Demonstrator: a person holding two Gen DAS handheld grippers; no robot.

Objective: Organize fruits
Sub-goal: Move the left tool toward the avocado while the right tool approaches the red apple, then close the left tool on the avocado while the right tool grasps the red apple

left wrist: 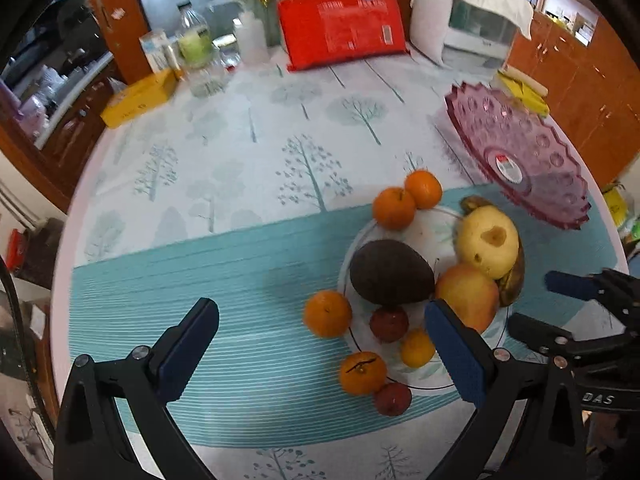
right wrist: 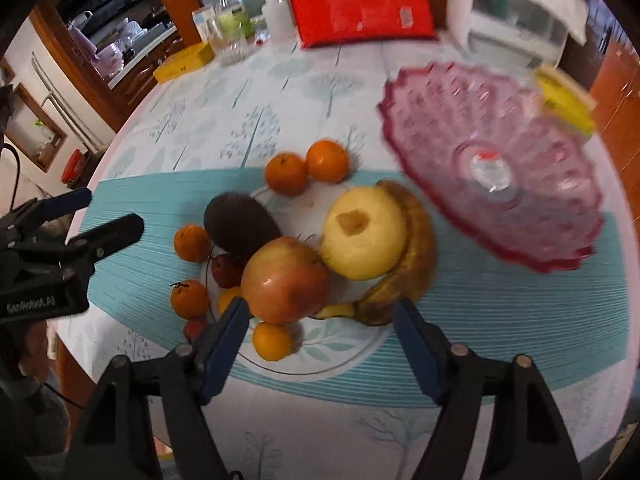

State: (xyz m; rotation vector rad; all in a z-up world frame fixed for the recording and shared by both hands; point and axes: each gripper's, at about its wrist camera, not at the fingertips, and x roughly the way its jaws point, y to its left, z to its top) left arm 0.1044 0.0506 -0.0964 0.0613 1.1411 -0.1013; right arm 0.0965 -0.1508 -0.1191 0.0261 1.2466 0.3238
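A: We have the fruit heaped on the round white plate with a leaf print [right wrist: 328,354], low centre of the right wrist view. The big red-yellow apple [right wrist: 285,280] lies straight ahead of our right gripper [right wrist: 322,344], just beyond its blue-padded fingers [right wrist: 226,344], which are spread wide and hold nothing.

B: And the brown, overripe banana [right wrist: 404,256]?

A: It curves along the plate's right side behind the pale yellow apple [right wrist: 363,234], its long axis running from upper centre down toward our right finger. The dark avocado [left wrist: 391,273] sits at the plate's left, its long axis roughly across the left wrist view.

B: Our left gripper [left wrist: 320,354] is also wide open and empty. The small orange tangerine [left wrist: 327,313] off the plate lies between its fingers and a little ahead, so we judge the left nearer to that one.

A: The pink scalloped glass dish [right wrist: 492,168], on the worktop [left wrist: 240,152] to the upper right, looks the likely target; its centre sticker is unreadable.

B: Writing? We read "DAS" on the right gripper at the left view's lower right edge. The red package [left wrist: 340,28] print is too blurred.
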